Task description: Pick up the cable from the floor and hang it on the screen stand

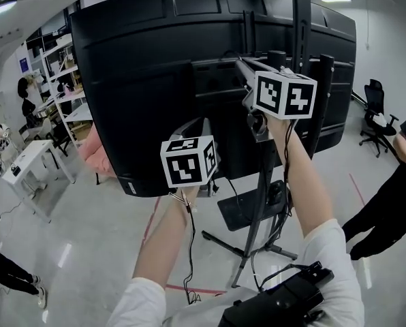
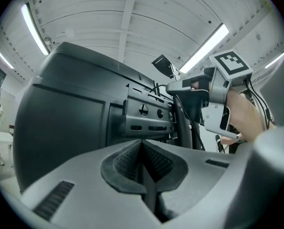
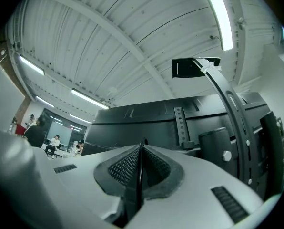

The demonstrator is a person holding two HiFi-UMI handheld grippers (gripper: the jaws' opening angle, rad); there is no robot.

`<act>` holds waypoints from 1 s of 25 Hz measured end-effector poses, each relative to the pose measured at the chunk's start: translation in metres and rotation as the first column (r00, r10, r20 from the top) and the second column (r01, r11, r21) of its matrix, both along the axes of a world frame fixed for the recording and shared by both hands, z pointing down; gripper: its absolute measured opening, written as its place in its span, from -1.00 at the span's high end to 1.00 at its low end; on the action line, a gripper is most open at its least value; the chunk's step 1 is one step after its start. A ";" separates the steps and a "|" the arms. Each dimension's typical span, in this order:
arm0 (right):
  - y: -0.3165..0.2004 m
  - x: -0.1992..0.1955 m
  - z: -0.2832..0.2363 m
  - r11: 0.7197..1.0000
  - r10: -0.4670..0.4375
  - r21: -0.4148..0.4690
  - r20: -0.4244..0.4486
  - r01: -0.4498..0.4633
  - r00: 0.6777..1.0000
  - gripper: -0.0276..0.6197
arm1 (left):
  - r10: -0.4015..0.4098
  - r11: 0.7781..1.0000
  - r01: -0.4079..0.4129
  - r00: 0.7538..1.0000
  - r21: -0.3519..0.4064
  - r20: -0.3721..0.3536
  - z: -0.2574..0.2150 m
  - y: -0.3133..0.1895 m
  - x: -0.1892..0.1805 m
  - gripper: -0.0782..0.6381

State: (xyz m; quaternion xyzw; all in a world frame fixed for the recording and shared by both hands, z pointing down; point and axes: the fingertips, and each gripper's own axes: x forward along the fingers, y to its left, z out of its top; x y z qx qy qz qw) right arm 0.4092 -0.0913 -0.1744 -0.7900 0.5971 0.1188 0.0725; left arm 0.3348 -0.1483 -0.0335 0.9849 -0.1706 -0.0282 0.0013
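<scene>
The right hand-held gripper (image 3: 141,151) is clenched on the thin black cable (image 3: 137,178), which shows as a dark strand pinched between its pads. It is raised behind the large black screen (image 1: 148,80), close to the black metal screen stand (image 3: 230,111), probably so the cable can be draped over the bracket. The left hand-held gripper (image 2: 143,151) is lower, with its jaws together. I cannot tell whether cable runs through it.

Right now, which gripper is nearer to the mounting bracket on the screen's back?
Right. The right gripper has its jaws close beside the bracket's upper end. The left gripper is lower, pointing up at the bracket from near the screen's bottom edge.
</scene>
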 end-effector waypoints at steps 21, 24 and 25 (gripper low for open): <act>0.021 -0.014 0.013 0.990 -0.019 0.136 -0.070 0.028 0.997 0.56 | 0.026 0.998 -0.026 1.000 -0.051 -0.007 0.021 0.008 -0.004 0.77; 0.030 -0.015 0.016 0.986 -0.021 0.163 -0.064 0.031 0.998 0.53 | 0.030 0.998 -0.030 1.000 -0.058 -0.005 0.026 0.009 -0.006 0.77; 0.033 -0.016 0.016 0.985 -0.019 0.172 -0.064 0.030 0.998 0.53 | 0.031 0.998 -0.031 1.000 -0.060 -0.003 0.028 0.009 -0.007 0.77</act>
